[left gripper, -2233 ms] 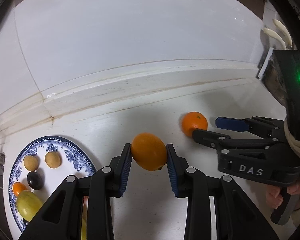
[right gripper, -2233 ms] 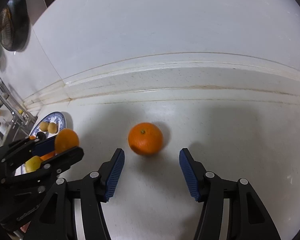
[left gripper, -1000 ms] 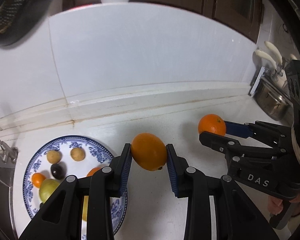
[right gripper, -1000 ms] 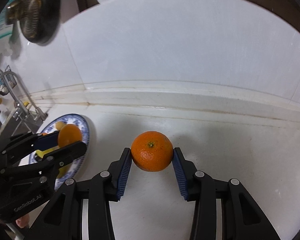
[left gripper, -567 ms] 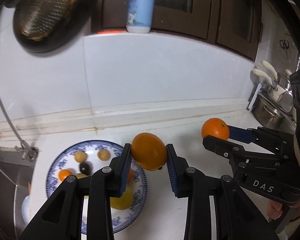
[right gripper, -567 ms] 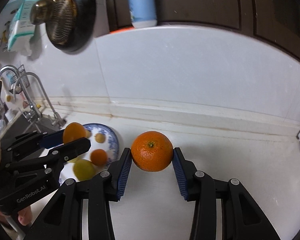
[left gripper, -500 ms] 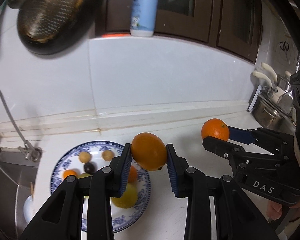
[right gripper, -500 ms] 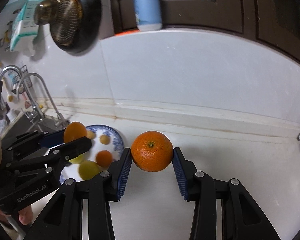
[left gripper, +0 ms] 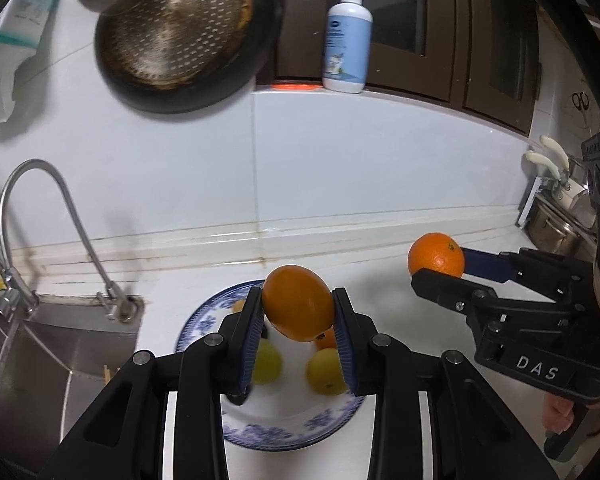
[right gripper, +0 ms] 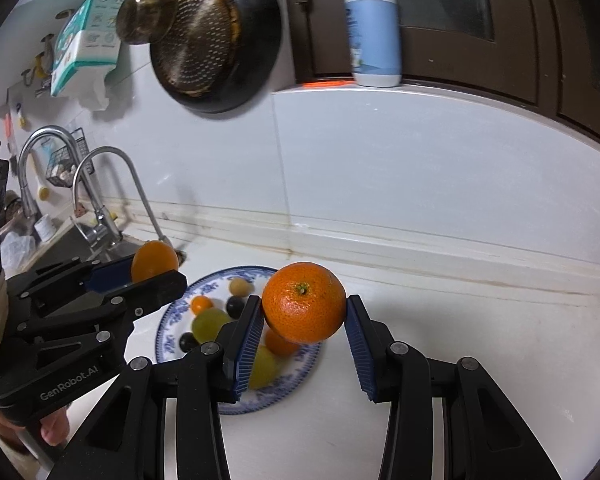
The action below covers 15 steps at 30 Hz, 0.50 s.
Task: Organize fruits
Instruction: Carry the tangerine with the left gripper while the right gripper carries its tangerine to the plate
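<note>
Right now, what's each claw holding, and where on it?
Left claw: smooth orange, pads on its sides. Right claw: mandarin, pads on its sides, stem end facing the camera.

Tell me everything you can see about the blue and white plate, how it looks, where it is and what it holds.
The plate is round and white, with a blue flower pattern around its rim; it looks ceramic. It lies flat on the white counter, close beside the sink. On it lie several small fruits: yellow-green ones, a small orange one, dark round ones and a tan one. Both grippers partly hide it, so its near part cannot be fully seen.
</note>
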Tool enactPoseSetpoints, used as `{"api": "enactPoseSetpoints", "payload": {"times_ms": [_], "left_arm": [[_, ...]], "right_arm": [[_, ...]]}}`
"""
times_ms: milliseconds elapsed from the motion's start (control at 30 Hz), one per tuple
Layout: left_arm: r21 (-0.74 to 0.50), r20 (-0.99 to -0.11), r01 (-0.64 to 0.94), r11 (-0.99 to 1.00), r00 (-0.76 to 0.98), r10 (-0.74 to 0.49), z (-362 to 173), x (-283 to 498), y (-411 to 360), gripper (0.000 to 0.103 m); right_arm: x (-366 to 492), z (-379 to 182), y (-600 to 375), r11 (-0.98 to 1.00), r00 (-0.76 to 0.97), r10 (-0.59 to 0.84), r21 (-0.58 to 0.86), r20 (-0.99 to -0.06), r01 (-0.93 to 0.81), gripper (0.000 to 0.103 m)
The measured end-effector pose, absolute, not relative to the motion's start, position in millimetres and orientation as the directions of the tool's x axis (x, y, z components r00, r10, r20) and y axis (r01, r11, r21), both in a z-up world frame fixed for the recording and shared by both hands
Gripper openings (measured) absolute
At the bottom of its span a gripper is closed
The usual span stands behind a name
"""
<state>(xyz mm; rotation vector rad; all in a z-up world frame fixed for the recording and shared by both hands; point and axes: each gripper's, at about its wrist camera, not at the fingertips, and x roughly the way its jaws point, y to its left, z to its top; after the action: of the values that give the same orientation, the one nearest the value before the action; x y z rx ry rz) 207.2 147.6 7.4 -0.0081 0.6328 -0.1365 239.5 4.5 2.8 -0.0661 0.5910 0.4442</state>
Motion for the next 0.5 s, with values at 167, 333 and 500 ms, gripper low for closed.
{"api": "enactPoseSetpoints", "payload": {"times_ms": [167,333,500], "left_arm": [[-0.033,-0.605,0.115,0.993,0.789,-0.112,1.3,206.8,167.6,0.033],[-0.021,-0.633,0.107,0.994,0.768,-0.096,-8.1,210.5,187.7,0.033],[-0.023,-0.668,0.101,0.995,0.739,-0.091,-21.7,217.1,206.2,0.033]], "right_arm": [[243.5,0.3,26.4,0.894,0.723,0.399,0.067,-0.563,-0.442,0.043],[251.5,-8.7,48.2,0.886,0.697,0.406,0.068,-0.591,-0.459,0.043],[261.9,-22.8,68.5,0.882,0.67,0.398,0.061,-0.627,-0.467,0.043]]}}
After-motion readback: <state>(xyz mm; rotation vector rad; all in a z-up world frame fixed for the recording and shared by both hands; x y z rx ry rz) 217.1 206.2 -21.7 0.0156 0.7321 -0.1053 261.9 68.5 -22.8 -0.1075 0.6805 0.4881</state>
